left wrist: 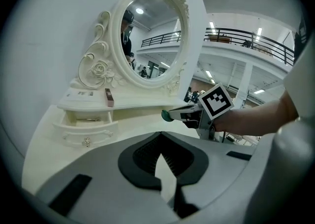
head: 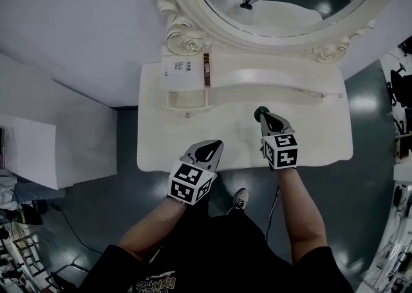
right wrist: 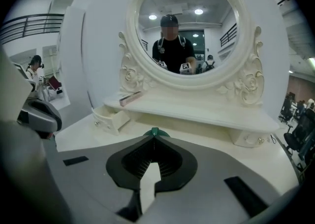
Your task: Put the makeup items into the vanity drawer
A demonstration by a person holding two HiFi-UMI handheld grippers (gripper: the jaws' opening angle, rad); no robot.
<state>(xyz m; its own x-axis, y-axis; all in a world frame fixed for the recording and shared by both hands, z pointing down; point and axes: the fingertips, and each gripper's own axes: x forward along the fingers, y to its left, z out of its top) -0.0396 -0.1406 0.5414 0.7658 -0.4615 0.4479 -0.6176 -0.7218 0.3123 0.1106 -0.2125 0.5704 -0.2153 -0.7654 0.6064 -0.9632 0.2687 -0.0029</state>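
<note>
A small round green makeup item [head: 260, 113] sticks out of the tips of my right gripper [head: 266, 118], which is shut on it just above the cream vanity top [head: 322, 131]. The right gripper view shows only the green item's edge [right wrist: 155, 132] past the jaw tips. My left gripper [head: 210, 149] is shut and holds nothing, at the vanity's front edge. The small left drawer [head: 187, 99] stands open, with a thin item [left wrist: 89, 118] lying inside. A dark red lipstick-like tube [head: 206, 70] lies on the shelf above that drawer.
An oval mirror [head: 283, 2] in an ornate cream frame rises behind the shelf and reflects the person and both grippers. A second small drawer [right wrist: 251, 139] at the shelf's right end is closed. A white block [head: 32, 150] stands on the floor to the left.
</note>
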